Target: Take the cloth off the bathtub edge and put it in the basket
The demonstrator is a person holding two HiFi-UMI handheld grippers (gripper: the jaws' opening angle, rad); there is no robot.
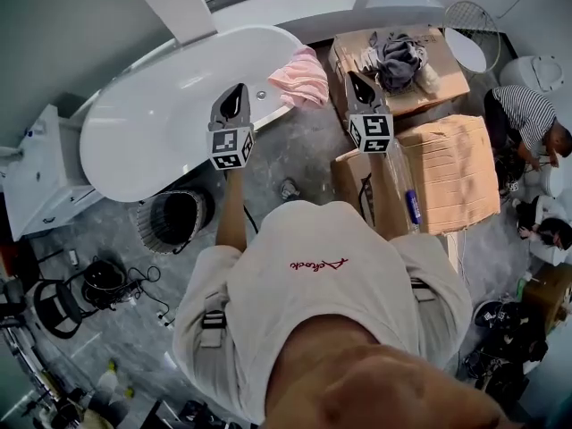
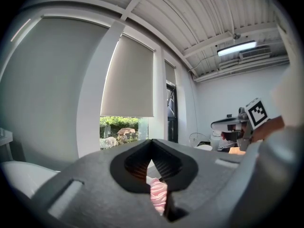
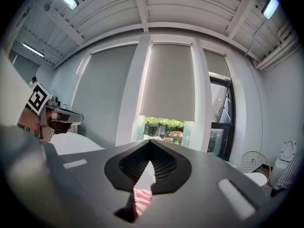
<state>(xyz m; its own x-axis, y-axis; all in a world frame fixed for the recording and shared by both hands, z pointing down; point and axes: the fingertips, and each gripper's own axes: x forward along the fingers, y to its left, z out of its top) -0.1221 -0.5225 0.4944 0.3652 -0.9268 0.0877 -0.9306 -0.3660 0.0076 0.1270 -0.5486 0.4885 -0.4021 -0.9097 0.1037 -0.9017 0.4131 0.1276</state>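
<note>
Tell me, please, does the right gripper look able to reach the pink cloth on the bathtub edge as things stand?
Probably yes. The pink cloth lies uncovered on the bathtub edge, ahead of the right gripper, with nothing visible between them. Its jaws are shut, so they must open first.

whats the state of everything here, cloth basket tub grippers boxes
pink cloth: draped over the bathtub rim, not held
wire basket: upright on the floor beside the bathtub, without the cloth
left gripper: shut, empty
right gripper: shut, empty
cardboard box: grey clothes heaped on top
</note>
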